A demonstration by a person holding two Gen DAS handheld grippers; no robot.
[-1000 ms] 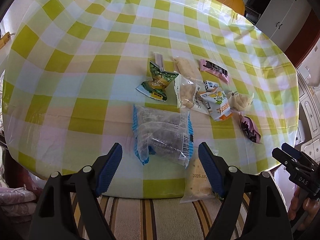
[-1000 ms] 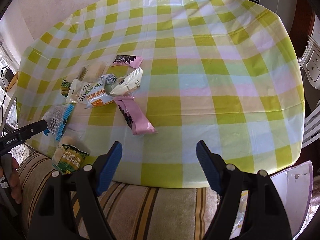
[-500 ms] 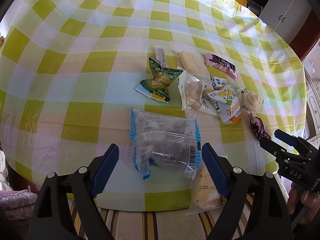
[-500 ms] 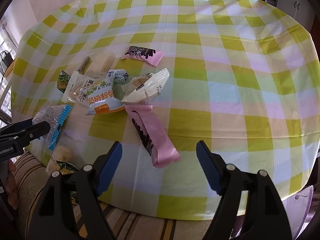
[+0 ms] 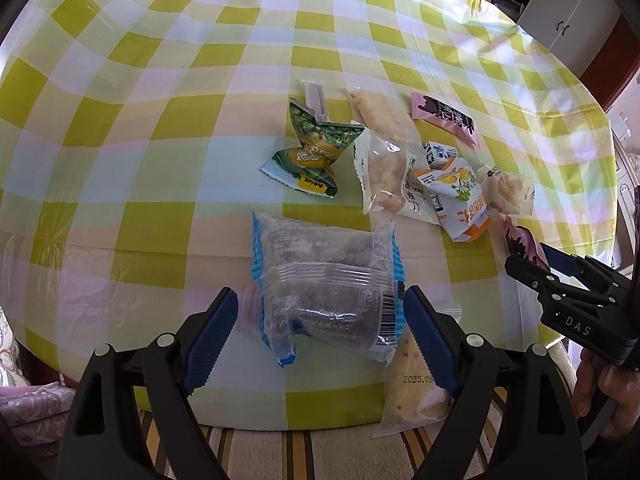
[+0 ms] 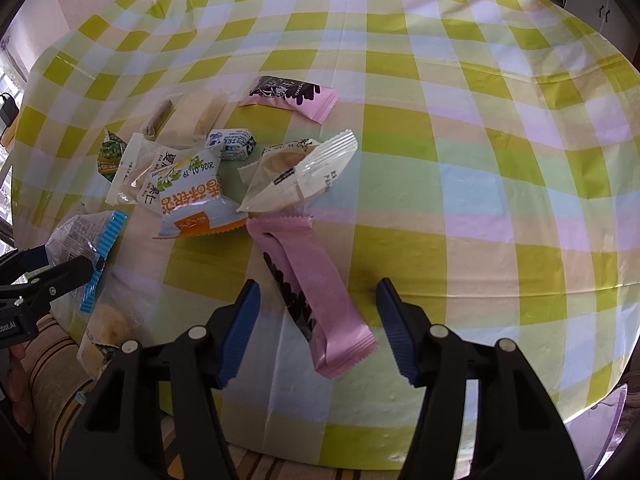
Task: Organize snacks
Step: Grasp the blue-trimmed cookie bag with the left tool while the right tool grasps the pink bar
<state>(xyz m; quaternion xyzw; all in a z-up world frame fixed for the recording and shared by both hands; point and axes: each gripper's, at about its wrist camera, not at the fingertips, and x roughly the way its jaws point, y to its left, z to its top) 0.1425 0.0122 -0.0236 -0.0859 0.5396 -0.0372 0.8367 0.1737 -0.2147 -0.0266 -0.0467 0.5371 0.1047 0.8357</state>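
The left tongs [image 5: 320,326] are spread wide, their 2 blue ribbed pads flanking the near half of a clear packet with blue crimped edges [image 5: 324,284] that holds something dark. Neither pad visibly presses the packet; it lies flat on the tabletop [image 5: 120,120], which is covered in a yellow-green checked cloth. Just beside the right pad of these tongs, a pale snack bag stamped with a date [image 5: 414,392] hangs partly over the tabletop's near edge.

Beyond the left tongs, further from the camera, lies a loose cluster: a crumpled green packet [image 5: 310,152], a clear bag of pale pieces [image 5: 384,168], a long pale wrapped bar [image 5: 380,114], a white and orange pouch [image 5: 460,196], and a pink wrapper with black print [image 5: 444,118] at the far right of the group.

The right tongs [image 6: 318,320] are also spread, and a long pink stick packet [image 6: 316,292] lies between their pads, angled, with its near end between the pads and its far end pointing away to the left. It rests on the tabletop and neither pad touches it. Ahead of these tongs sits a white translucent packet [image 6: 296,176], and to its left the white and orange pouch. A second pink wrapper lies further off, well apart from the tongs.
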